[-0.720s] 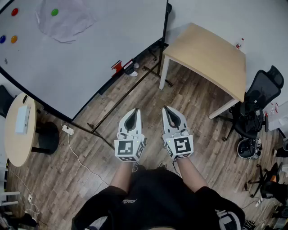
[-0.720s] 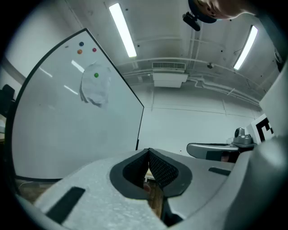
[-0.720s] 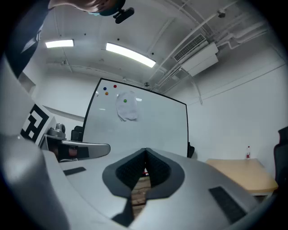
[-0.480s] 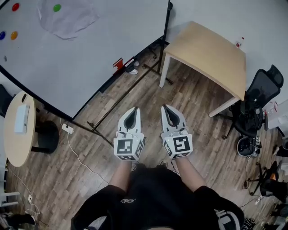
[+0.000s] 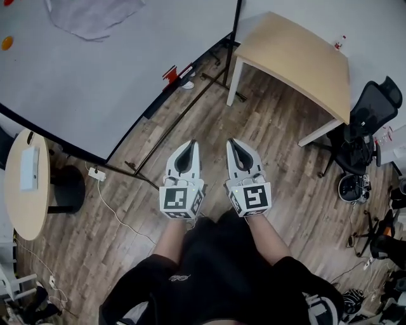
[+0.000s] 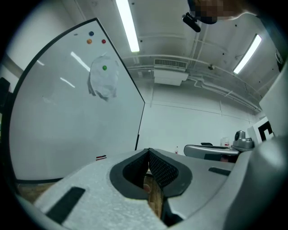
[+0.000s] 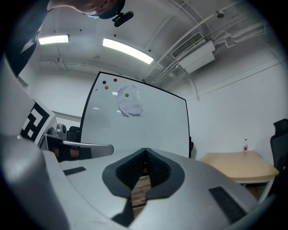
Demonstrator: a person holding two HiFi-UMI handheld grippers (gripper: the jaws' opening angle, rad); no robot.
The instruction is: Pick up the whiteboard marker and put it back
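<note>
While you stand on the brown wood-plank floor (image 5: 266,139), the big black-framed whiteboard on its stand (image 5: 82,82) fills the upper left of the head view. To its right is the light wooden table with white legs (image 5: 298,57). A black office chair (image 5: 365,127) sits past that table's right end, and a small round wooden side table (image 5: 22,190) stands at the far left.

You hold both tools side by side, low in front of your body and well apart from the board. The left grey-and-white gripper (image 5: 191,145) has its jaws pressed together, with only floor showing behind the pads. The right grey-and-white gripper (image 5: 233,143) is likewise pressed together and pinches nothing.

A crumpled pale sheet (image 5: 95,16) is stuck high on the board, with a green round magnet (image 6: 105,68) on it.

The small red whiteboard marker (image 5: 170,74) lies on the ledge along the board's lower edge, near its right corner. It is too small to show any detail, and neither tool touches it.
</note>
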